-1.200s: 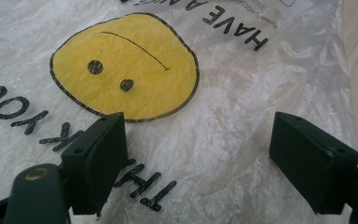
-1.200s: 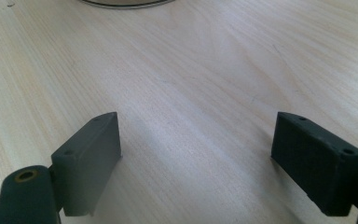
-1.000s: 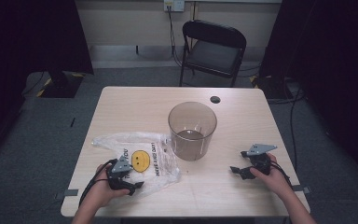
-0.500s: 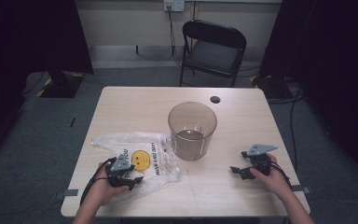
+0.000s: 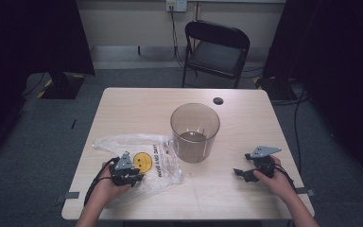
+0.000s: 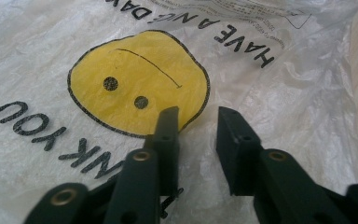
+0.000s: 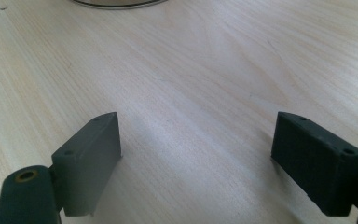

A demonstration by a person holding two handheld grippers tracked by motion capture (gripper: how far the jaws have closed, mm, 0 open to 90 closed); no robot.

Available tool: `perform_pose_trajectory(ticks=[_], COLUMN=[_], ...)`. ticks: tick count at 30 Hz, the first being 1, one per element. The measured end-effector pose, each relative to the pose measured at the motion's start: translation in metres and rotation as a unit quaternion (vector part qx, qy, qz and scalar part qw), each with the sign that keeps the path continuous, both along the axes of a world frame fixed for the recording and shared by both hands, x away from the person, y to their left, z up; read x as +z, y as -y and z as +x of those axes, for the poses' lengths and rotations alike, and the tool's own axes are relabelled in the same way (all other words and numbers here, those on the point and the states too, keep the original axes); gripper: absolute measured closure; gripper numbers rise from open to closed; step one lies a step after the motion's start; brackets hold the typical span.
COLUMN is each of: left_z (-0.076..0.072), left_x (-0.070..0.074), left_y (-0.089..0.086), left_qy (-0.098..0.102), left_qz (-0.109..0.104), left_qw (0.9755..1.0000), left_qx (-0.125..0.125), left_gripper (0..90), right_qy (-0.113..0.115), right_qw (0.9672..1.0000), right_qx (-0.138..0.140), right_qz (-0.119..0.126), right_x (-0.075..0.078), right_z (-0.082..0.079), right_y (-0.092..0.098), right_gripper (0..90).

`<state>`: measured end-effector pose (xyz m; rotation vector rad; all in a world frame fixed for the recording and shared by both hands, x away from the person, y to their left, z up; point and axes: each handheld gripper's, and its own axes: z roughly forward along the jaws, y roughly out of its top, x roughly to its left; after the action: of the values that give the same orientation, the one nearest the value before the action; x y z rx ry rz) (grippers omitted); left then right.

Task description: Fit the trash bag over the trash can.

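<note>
Down on the plastic bag (image 6: pixel 270 107), the left gripper (image 6: pixel 193 116) has been closing, a narrow gap left; the right gripper (image 7: pixel 196 135) gapes over the table (image 7: pixel 205 60).

Light wood table (image 5: pixel 137 101) with rounded corners, centre of room. Small black round disc (image 5: pixel 218 100) on table near far edge. Black folding chair (image 5: pixel 216 53) behind table, facing it, seat empty. Grey carpet floor (image 5: pixel 52 127) all round. Pale wall (image 5: pixel 127 21) at back, white outlet plate (image 5: pixel 176 4) on it, cables (image 5: pixel 174 28) hanging down. Black curtains (image 5: pixel 33 33) either side; more cable (image 5: pixel 297 101) on floor at right. Even overhead light, dim edges.
</note>
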<state>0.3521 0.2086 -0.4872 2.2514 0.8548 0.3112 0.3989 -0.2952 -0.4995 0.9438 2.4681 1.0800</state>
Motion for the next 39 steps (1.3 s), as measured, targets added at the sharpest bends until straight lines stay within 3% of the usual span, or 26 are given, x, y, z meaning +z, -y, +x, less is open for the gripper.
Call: perform_pose_trajectory(ticks=[3, 7, 11, 14, 20, 29, 39], left_z=[0.001, -0.001, 0.001, 0.001, -0.004, -0.005, 0.002], left_x=[0.002, 0.002, 0.003, 0.007, 0.027, 0.073, 0.092], left_y=[0.003, 0.005, 0.004, 0.003, -0.007, -0.026, -0.034], left_qy=[-0.008, -0.022, -0.028, -0.027, 0.003, 0.043, 0.066], left_qz=[0.008, -0.005, -0.005, -0.019, -0.044, -0.075, -0.097], left_qw=[0.9999, 0.9997, 0.9996, 0.9994, 0.999, 0.9958, 0.9918], left_qx=[0.004, 0.004, 0.0, 0.003, 0.009, 0.029, 0.05], left_gripper=[76.1, 88.5, 90.0, 90.0, 90.0, 90.0, 90.0], right_qy=[0.0, -0.002, -0.002, -0.002, -0.002, -0.002, -0.002], right_qw=[1.0, 1.0, 1.0, 1.0, 1.0, 1.0, 1.0], right_qx=[0.0, 0.001, 0.0, 0.001, 0.001, -0.001, -0.001], right_qz=[0.0, 0.003, 0.002, 0.002, 0.002, 0.001, 0.001], right_x=[0.0, 0.0, 0.0, 0.0, 0.0, 0.0, 0.0], right_z=[0.0, 0.0, 0.0, 0.0, 0.0, -0.001, -0.001], right_y=[0.0, 0.001, 0.0, 0.001, 0.001, 0.001, 0.001], right_gripper=[14.8, 15.1, 14.9, 14.9, 15.0, 15.0, 15.0])
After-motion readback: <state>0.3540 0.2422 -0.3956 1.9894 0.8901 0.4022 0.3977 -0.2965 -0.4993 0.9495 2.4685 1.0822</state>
